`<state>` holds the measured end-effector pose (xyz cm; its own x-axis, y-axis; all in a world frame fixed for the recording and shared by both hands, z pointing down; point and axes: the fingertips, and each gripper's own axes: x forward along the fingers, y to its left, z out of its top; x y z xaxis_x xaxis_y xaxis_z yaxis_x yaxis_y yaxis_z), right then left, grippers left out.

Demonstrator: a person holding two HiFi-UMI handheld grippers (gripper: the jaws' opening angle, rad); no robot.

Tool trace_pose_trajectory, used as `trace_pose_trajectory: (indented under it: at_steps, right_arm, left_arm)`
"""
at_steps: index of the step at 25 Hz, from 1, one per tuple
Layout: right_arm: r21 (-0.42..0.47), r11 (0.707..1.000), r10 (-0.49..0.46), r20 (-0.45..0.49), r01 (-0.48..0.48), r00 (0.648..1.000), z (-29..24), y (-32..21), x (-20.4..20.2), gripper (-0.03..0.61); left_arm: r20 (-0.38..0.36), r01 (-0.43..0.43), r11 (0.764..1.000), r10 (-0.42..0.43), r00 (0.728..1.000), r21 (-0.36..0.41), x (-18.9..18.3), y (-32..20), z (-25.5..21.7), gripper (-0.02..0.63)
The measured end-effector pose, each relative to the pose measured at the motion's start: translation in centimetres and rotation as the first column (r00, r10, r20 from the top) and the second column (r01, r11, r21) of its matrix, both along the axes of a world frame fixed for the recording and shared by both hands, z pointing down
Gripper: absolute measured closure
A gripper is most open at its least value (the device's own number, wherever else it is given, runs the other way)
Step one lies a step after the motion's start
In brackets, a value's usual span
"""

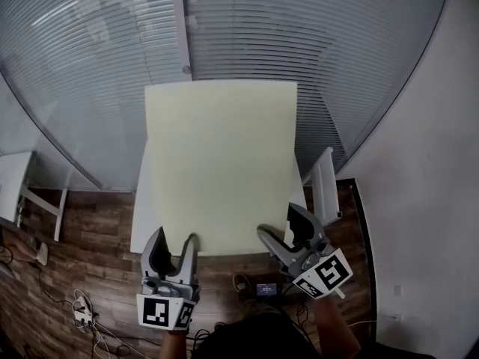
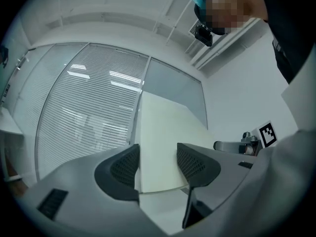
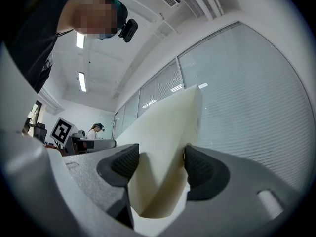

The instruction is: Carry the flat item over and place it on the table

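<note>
Window blinds (image 1: 82, 73), wooden floor (image 1: 90, 234), cables (image 1: 81, 313)

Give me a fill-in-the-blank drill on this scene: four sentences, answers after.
1. The pale yellow flat sheet lies over a white ____.
2. Its near edge sits between the jaws of ____ grippers: the left hand-held gripper and the right hand-held gripper.
3. The glass wall beyond carries horizontal ____.
4. The brown plank floor is made of ____.

Missing words: table; both; blinds; wood.
</note>
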<state>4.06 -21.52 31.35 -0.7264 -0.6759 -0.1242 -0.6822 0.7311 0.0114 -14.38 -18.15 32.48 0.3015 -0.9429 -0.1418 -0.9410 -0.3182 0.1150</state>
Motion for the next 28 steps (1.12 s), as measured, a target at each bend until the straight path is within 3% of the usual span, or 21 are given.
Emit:
trace_pose_trajectory:
  at_steps: [19,28]
  right_arm:
    - [-0.106,0.993,-0.049,-0.015,0.047,0.999,4.3,-7.8,2.0,0.295]
    - [-0.188,0.981,-0.056,-0.016,0.053,0.998,8.1,-9.8,2.1,0.295]
  left_arm:
    - [-0.016,0.046,0.993,-0.048,0.999,-0.107,2.3,-6.7,4.4,0.375]
    - [-0.042,0.049,0.979,-0.058,0.997,-0.200,2.4,-8.6,8.3,0.375]
